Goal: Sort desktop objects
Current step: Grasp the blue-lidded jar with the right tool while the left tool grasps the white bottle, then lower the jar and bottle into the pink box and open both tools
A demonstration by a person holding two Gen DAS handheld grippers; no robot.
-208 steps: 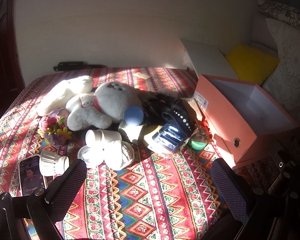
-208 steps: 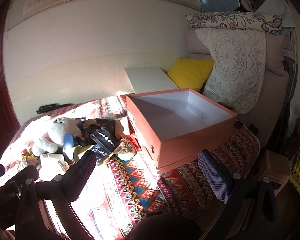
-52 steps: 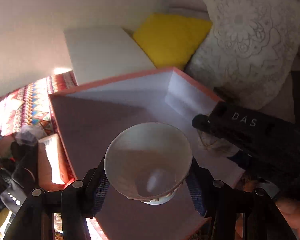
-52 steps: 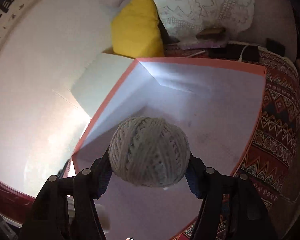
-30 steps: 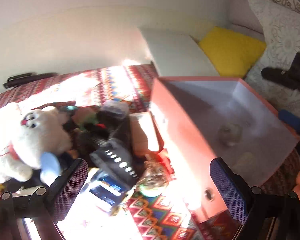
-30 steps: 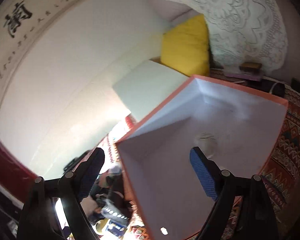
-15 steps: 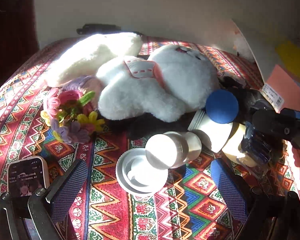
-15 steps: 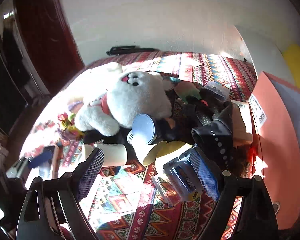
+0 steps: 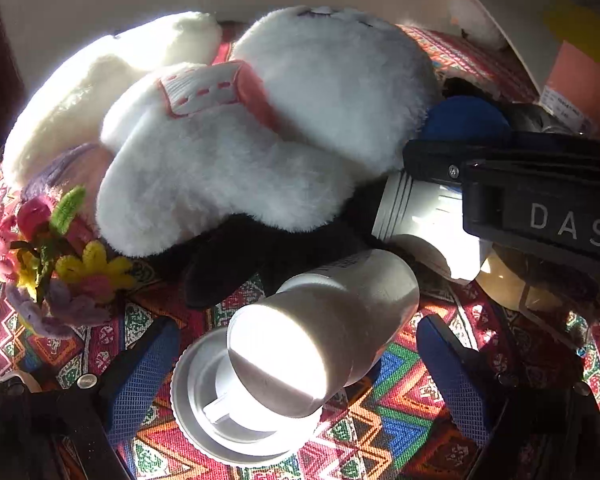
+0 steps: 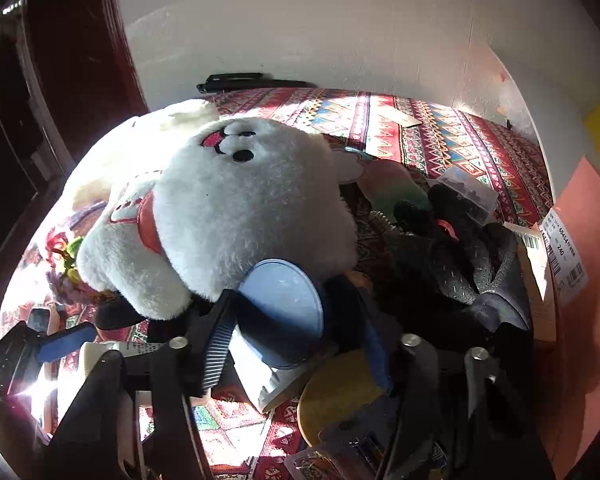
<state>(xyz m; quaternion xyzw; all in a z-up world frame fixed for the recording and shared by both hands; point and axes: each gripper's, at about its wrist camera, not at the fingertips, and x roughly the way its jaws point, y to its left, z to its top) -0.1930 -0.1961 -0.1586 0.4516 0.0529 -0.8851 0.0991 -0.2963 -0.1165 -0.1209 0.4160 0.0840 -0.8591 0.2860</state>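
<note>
Left gripper (image 9: 296, 360), fingers apart, straddled the toppled white plastic bottle (image 9: 324, 332); right gripper (image 10: 296, 344) was clamped on the blue-lidded white jar (image 10: 280, 316), likely needing lifting next.

I see a white bottle (image 9: 332, 320) lying on its side on the patterned cloth, its flat base toward me, resting on an upturned white lid (image 9: 204, 408). Just beyond lies a white jar with a blue lid (image 10: 280, 312), also on its side, pressed against the white plush rabbit (image 10: 240, 208).
</note>
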